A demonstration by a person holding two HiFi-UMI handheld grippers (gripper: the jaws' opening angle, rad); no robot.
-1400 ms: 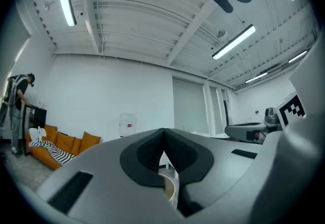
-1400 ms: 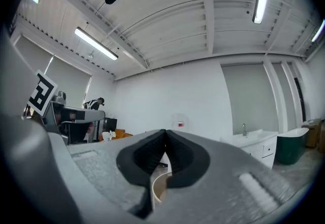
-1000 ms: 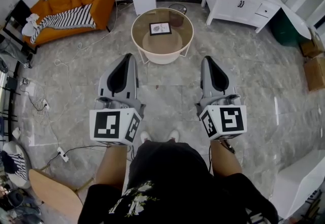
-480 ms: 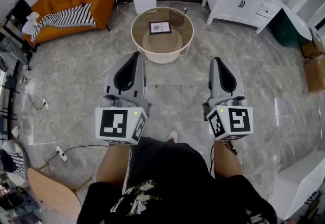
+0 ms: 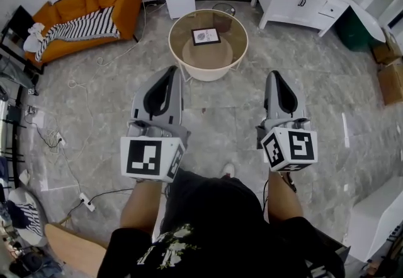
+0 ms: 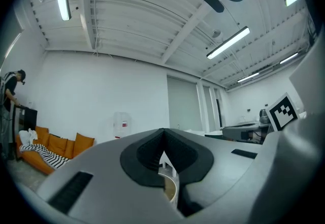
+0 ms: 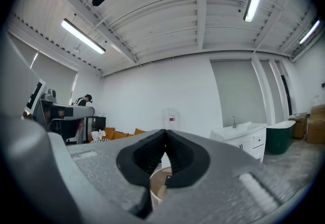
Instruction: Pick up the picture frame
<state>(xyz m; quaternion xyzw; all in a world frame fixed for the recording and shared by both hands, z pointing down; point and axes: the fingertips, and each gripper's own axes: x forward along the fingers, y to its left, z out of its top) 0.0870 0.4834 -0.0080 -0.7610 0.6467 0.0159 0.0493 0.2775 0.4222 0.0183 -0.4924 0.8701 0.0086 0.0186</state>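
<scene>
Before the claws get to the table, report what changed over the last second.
The person stepped toward the round table, which now looks nearer in the head view; the left claw and right claw came along. Nothing was taken hold of. Unchanged: both claws shut and empty, picture frame flat on the table.

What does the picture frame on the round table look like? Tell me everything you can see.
The picture frame is small and rectangular, with a thin dark border around a white picture that has a round greyish mark in the middle; finer detail is too small to tell. It seems to lie flat, face up and turned slightly askew, near the far side of the round glass-topped table. Only the tabletop touches it.
</scene>
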